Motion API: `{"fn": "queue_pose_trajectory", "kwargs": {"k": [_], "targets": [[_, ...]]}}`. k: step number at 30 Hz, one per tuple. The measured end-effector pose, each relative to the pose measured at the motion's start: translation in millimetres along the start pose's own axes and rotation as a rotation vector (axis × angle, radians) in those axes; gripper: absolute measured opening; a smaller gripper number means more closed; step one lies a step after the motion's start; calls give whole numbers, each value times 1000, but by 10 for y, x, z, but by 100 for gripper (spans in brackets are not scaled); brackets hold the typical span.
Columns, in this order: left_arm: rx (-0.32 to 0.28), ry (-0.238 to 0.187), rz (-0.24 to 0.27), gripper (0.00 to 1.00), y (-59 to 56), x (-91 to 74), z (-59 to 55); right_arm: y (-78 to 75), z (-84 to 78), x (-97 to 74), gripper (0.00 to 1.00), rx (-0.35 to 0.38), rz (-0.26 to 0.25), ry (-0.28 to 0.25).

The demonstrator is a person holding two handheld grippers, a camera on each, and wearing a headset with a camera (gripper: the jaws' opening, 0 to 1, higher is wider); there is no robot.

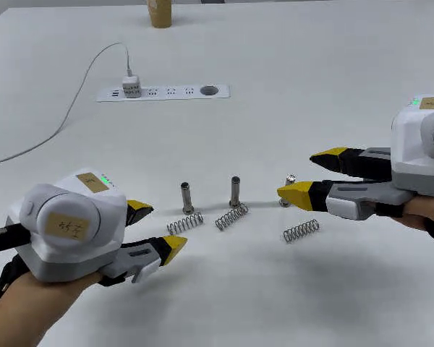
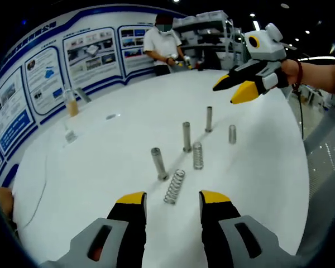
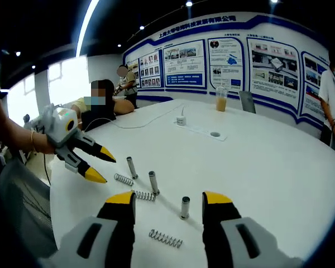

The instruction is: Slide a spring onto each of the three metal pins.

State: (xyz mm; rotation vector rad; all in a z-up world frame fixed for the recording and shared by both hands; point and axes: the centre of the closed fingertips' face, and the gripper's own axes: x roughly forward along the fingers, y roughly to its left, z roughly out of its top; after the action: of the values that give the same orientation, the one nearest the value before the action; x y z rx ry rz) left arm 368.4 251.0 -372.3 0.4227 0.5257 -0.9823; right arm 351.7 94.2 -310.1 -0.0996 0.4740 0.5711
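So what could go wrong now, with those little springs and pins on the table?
The three coiled wire springs lie flat on the white table; pinched by the open left gripper, one may roll or pop from the jaws. The slim upright metal pins might tip if nudged, and in the head view the open right gripper hangs with a yellow tip close to the rightmost pin.

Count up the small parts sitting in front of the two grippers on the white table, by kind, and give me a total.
Upright grey metal pins: 3
Loose silver coil springs: 3
Total: 6
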Motion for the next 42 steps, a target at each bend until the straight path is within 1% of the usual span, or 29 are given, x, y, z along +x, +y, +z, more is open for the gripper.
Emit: {"fn": "queue_pose_trajectory", "kwargs": {"k": [4,7,10,14,17,22,29,35,36,39,42], "targets": [[15,20,-17,35,12,76,-34,2,-42,-2,49,1,0,8],[23,28,-31,33,5,115,-38,-8,-69,-5,49,9,-3,12],[23,40,-46,30,17,160,-61,-24,-80,-9,49,16,-8,13],[24,47,-59,27,4,191,-68,-29,-81,-14,49,28,-12,7],[30,57,-66,26,-7,211,-83,-22,-91,-16,49,33,-12,6],[24,62,-73,24,-16,235,-98,-8,-93,-23,49,40,-11,6],[39,72,-77,22,0,284,-114,-19,-87,-38,50,56,-14,1],[55,85,-79,18,-4,296,-132,-22,-88,-44,50,72,-15,-3],[51,77,-80,16,-7,300,-119,-20,-84,-44,50,72,-15,-5],[49,78,-80,12,-6,299,-124,-14,-76,-44,50,76,-16,-7],[55,78,-77,11,-10,282,-124,-4,-71,-42,50,86,-16,-9]]}}
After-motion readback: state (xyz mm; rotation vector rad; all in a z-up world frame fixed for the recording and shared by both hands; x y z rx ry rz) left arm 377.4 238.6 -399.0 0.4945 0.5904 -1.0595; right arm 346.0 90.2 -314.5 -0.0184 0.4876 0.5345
